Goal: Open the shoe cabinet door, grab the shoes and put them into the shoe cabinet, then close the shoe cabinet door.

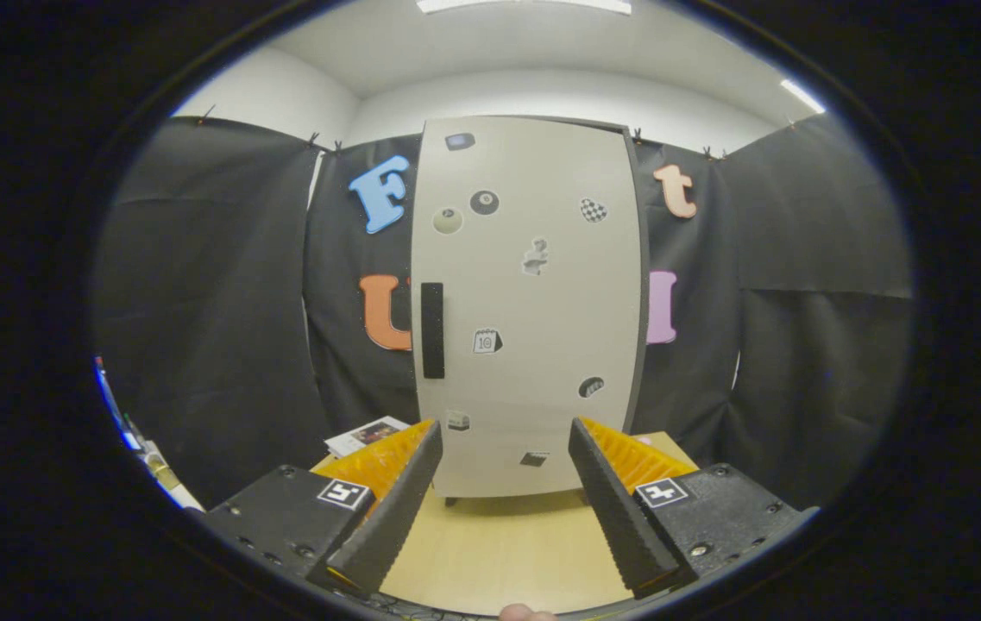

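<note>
We hold the gripper with its jaws wide and empty, the shoe cabinet dead ahead at twelve o'clock, its door shut, handle at eleven o'clock: this fits either reaching to open it or having just closed it.

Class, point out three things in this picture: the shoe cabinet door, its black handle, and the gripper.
Shoe cabinet door (542, 345), gripper view: bare middle of the shut pale panel.
Black handle (432, 330), gripper view: middle of the vertical bar.
Gripper (506, 457), gripper view: midway between the open fingers, which hold nothing.
</note>
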Tool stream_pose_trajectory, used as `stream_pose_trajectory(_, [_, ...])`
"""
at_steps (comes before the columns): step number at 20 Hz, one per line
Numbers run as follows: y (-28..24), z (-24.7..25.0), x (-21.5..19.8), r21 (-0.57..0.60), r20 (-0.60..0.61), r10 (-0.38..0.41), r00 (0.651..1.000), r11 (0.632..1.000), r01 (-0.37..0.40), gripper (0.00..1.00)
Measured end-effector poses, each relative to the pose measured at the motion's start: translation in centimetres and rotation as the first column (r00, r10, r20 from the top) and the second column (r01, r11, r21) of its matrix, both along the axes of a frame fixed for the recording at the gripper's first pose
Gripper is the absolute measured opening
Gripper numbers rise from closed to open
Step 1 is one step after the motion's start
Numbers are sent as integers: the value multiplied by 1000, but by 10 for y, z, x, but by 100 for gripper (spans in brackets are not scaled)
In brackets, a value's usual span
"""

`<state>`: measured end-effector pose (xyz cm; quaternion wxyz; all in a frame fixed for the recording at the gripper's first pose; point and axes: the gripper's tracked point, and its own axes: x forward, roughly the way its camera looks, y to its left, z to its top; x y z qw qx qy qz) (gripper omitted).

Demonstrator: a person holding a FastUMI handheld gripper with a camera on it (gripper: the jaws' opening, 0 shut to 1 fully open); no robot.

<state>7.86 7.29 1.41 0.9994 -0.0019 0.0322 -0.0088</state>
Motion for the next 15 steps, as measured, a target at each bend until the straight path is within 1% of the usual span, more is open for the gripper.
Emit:
stream_pose_trajectory(4, [-5,12,6,-10,35,-21,999,1000,21,97])
stream_pose_trajectory(7, [-3,16,3,-27,51,-19,999,999,20,97])
stream_pose_trajectory(15, [-4,14,-1,-36,51,-22,998,999,23,97])
